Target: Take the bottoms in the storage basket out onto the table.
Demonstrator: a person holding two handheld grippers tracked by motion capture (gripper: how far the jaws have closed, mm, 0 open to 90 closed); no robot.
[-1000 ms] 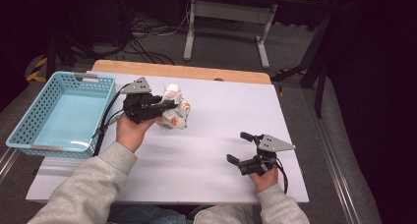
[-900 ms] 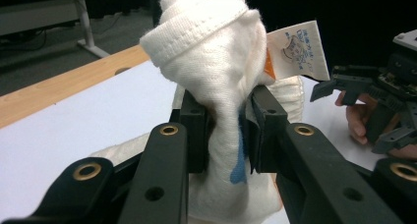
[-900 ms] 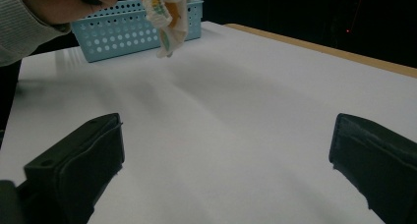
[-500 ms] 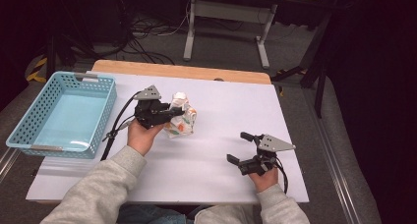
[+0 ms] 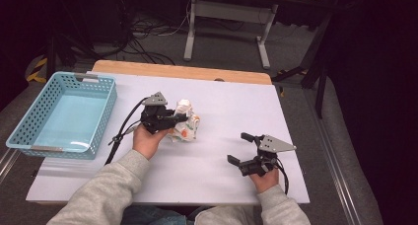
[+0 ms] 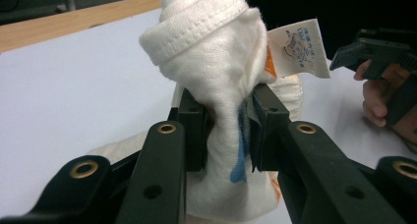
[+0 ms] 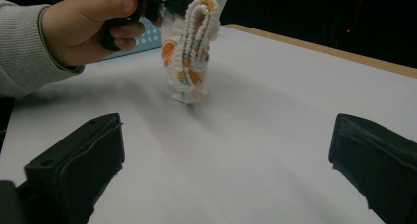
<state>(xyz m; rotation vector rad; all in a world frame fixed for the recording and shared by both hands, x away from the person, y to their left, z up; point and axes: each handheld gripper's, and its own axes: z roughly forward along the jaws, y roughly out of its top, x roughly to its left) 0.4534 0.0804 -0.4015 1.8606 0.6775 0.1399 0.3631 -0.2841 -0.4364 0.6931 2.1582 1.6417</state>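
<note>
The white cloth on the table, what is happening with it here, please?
A person holds a gripper in each hand. The left gripper is shut on the white cloth, a small bunched garment with orange and blue print, held up over the white table. The right gripper waits open nearby. A blue basket stands at the left.

Left gripper (image 5: 181, 118) has its jaws clamped tight; right gripper (image 5: 240, 148) rests with jaws spread wide.

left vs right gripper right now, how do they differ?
The left gripper is shut on the white cloth bundle; the right gripper holds nothing, its jaws wide apart. In the high view the left sits mid-table, nearer the blue basket; the right sits near the table's front right. Both are black and hand-held.
</note>
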